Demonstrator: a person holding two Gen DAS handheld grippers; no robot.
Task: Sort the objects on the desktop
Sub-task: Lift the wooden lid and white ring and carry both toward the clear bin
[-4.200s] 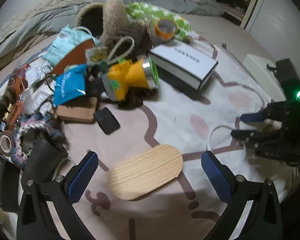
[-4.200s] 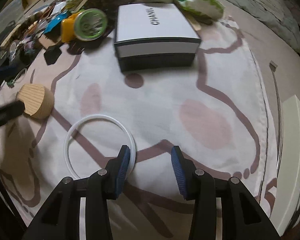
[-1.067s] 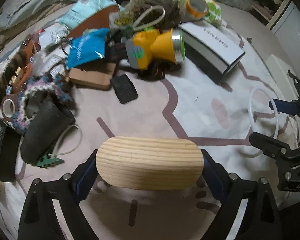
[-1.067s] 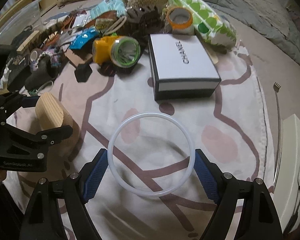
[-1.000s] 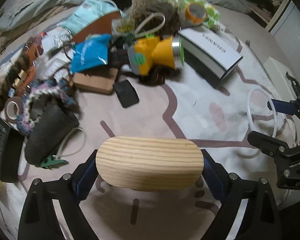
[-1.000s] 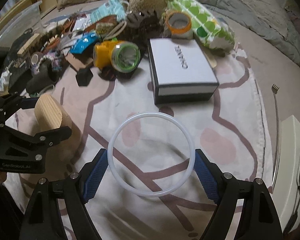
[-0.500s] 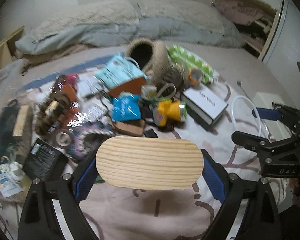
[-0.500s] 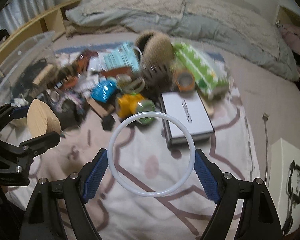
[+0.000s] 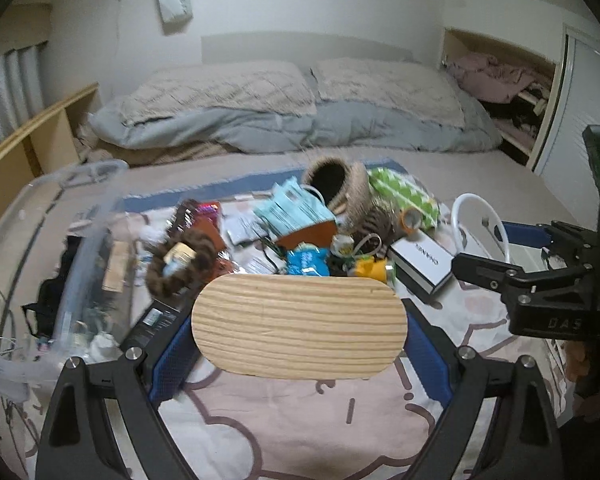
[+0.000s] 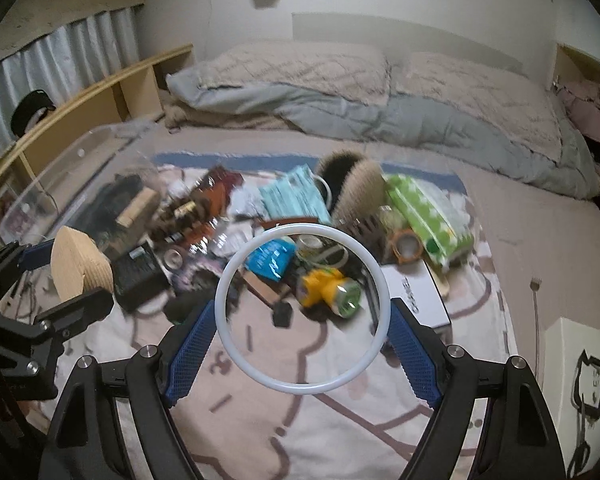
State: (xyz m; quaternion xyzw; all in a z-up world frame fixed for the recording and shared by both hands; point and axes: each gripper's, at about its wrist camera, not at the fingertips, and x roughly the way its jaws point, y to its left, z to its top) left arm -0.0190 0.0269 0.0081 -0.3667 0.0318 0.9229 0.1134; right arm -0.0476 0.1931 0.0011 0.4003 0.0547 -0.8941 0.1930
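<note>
My left gripper [image 9: 300, 352] is shut on an oval wooden board [image 9: 299, 326], held flat between its blue pads high above the pink blanket. The board also shows edge-on in the right wrist view [image 10: 78, 266]. My right gripper [image 10: 302, 344] is shut on a white plastic ring [image 10: 236, 268], gripped across its width and held in the air. The ring also shows in the left wrist view [image 9: 460, 216], at the right. A pile of small objects lies beyond both grippers: a yellow flashlight [image 10: 326, 286], a white box [image 9: 422, 262], a blue packet [image 10: 270, 258], an orange tape roll [image 10: 408, 246].
A clear plastic bin [image 9: 72, 216] stands at the left, seen also in the right wrist view [image 10: 76, 168]. A fuzzy slipper [image 9: 340, 184], a green polka-dot pack [image 10: 424, 208] and mask packs lie at the back of the pile. Pillows and a grey duvet [image 9: 300, 124] lie behind. A white box [image 10: 580, 368] sits at the right.
Both grippers have risen and tilted up with the board and the ring held. The pile now looks farther and smaller, and the bin, bed and wall have come into view.
</note>
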